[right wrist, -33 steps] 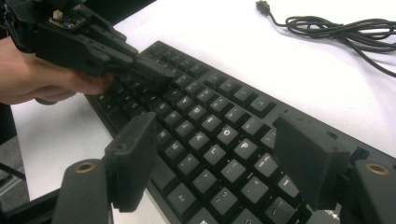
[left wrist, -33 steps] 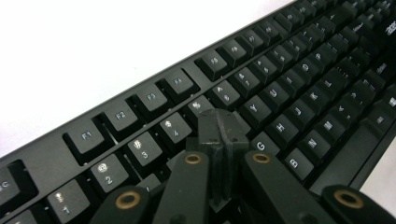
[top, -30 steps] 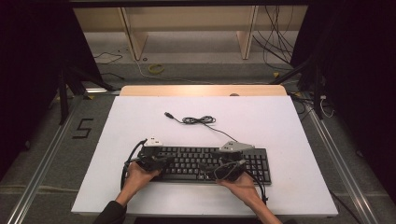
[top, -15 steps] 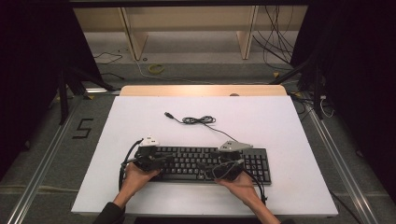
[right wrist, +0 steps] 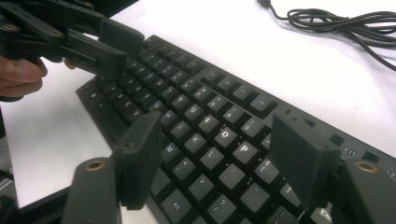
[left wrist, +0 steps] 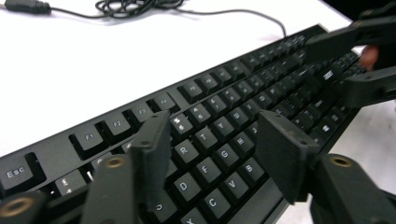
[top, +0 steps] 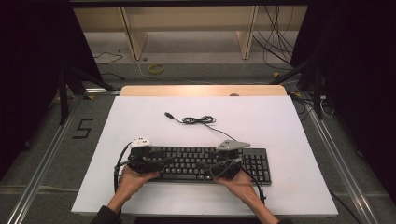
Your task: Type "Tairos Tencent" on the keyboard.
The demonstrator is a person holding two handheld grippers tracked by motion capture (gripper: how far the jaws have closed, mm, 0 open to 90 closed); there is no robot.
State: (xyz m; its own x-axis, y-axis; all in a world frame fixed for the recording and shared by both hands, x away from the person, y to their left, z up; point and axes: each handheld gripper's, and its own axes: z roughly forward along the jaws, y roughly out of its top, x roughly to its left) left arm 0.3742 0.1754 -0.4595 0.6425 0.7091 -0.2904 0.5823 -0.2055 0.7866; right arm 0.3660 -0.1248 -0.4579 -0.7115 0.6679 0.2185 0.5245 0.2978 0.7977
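The high view looks down from above; both claw views skim close over the shared keyboard [top: 201,162].

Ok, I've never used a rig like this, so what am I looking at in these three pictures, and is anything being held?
A person holds a hand-held two-jaw gripper in each hand. The high view looks down on the white table: the left gripper and right gripper hover over a black keyboard, whose cable lies coiled behind it. The other two pictures come from cameras riding on each gripper. The left gripper's jaws have just been opening, the right's closing slightly; both stand open above the keys, holding nothing.
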